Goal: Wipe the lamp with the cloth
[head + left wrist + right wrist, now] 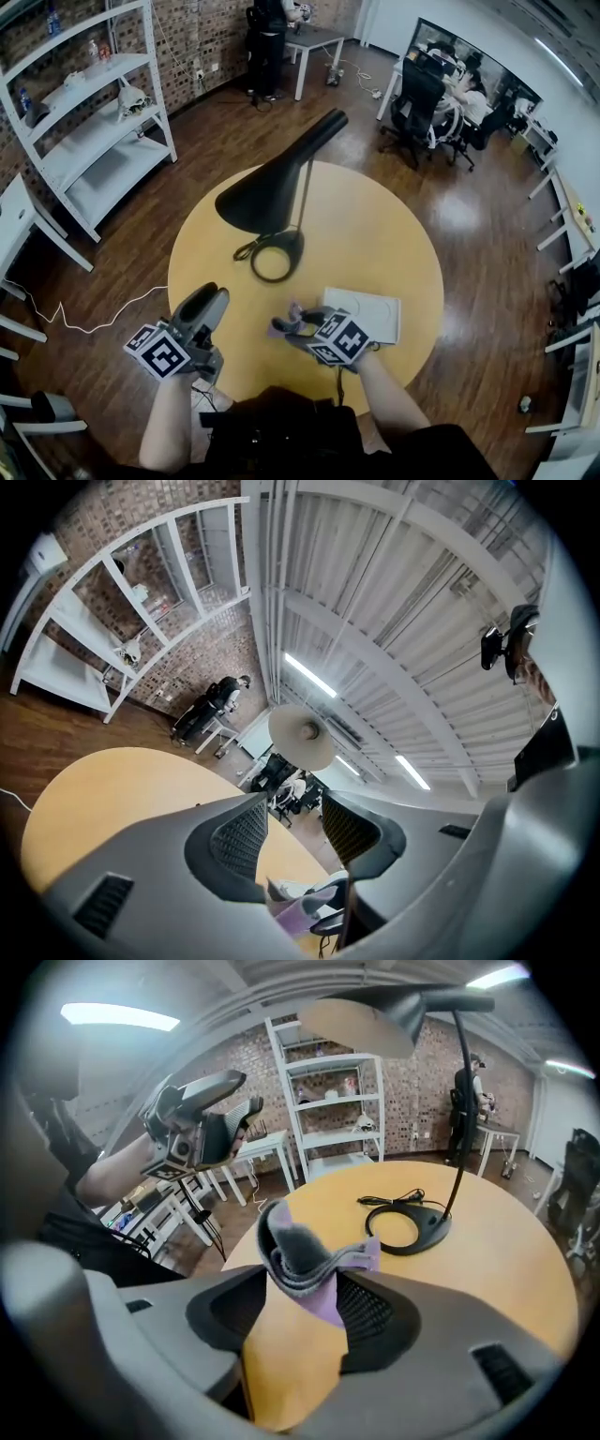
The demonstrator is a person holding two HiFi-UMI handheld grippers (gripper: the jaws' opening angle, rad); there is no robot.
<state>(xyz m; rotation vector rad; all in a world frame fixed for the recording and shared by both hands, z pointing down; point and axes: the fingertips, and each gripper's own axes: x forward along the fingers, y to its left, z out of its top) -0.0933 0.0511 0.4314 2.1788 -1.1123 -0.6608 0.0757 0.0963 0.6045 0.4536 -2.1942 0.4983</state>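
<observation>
lying seemingly loose between the open jaws of the right gripper (302, 1309), the cloth (305, 1255) could drop before reaching the lamp (267, 197); left gripper (293, 832) jaws open, empty.

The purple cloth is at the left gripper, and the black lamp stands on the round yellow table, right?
No: the right gripper view shows the purple cloth between the jaws of the right gripper, not at the left gripper. The black lamp stands on the round yellow table.
</observation>
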